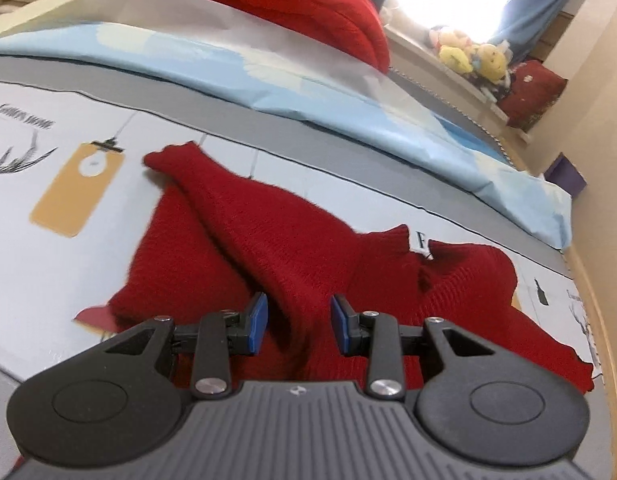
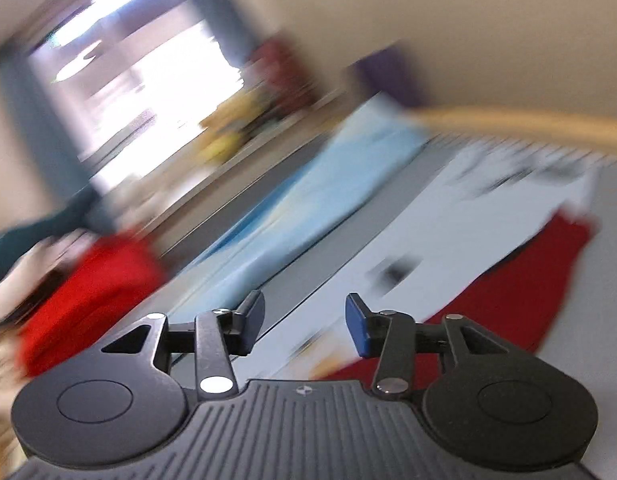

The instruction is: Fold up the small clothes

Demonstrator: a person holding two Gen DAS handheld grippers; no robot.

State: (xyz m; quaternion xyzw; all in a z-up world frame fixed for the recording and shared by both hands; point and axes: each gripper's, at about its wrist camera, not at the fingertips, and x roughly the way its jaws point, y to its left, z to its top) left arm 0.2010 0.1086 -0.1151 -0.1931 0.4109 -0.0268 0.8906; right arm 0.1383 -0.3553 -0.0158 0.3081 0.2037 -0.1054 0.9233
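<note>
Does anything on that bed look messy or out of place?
Yes. The small dark red knitted sweater lies crumpled on the printed pale blue sheet, one sleeve flung diagonally across its body and the fabric bunched in ridges. Nothing looks torn or spilled.

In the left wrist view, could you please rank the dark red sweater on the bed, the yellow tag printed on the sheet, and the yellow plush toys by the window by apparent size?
1. Dark red sweater, by far the largest.
2. Yellow printed tag.
3. Yellow plush toys, smallest as seen, though they sit much farther from the camera, so their true size is unsure.
</note>
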